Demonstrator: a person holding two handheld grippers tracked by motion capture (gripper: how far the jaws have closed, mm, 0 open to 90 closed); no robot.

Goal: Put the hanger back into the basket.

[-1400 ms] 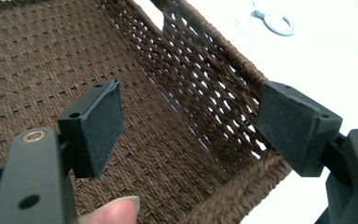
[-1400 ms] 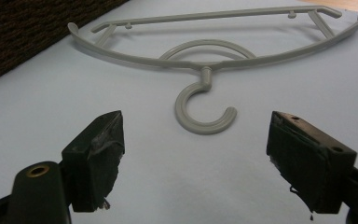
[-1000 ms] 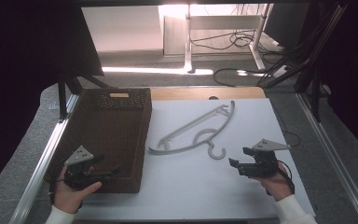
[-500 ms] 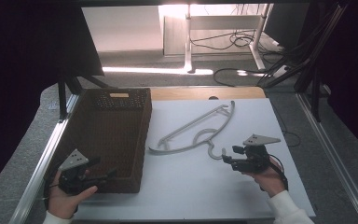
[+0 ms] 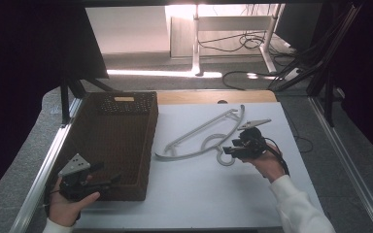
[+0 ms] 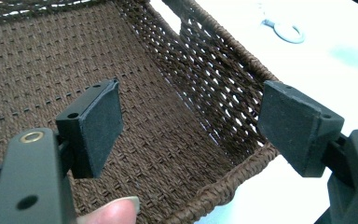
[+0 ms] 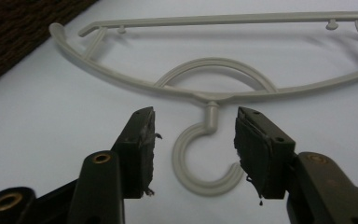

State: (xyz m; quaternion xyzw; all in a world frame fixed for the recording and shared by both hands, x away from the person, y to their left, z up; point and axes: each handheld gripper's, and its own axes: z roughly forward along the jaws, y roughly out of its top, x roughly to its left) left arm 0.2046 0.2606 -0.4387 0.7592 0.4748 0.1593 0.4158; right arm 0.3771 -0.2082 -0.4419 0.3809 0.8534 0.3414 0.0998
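**Right gripper lined up on hanger hook, nothing gripped yet**

Risks first, my read only: the hanger (image 5: pixel 201 137) is thin plastic lying flat on the white bench (image 5: pixel 199 204). The hook (image 7: pixel 200 161) sits between the jaws but with slack on both sides, so closing could pinch only the curved end and let the hanger swing, or skate it across the smooth bench. If it's headed for the basket (image 5: pixel 114 141), the long bar could catch on the right rim.

Right gripper (image 7: pixel 195 140): jaws partly open, straddling the hook, pads touching nothing that I can see. Holds nothing. In the high view it sits just right of the hanger, at the hook end.

Left gripper (image 6: pixel 189 123): jaws wide open and empty, held over the near right corner of the basket, one jaw over the woven floor, the other about over the rim. No contact visible.

Hanger lies mid-bench, just right of the basket, hook toward the near right.
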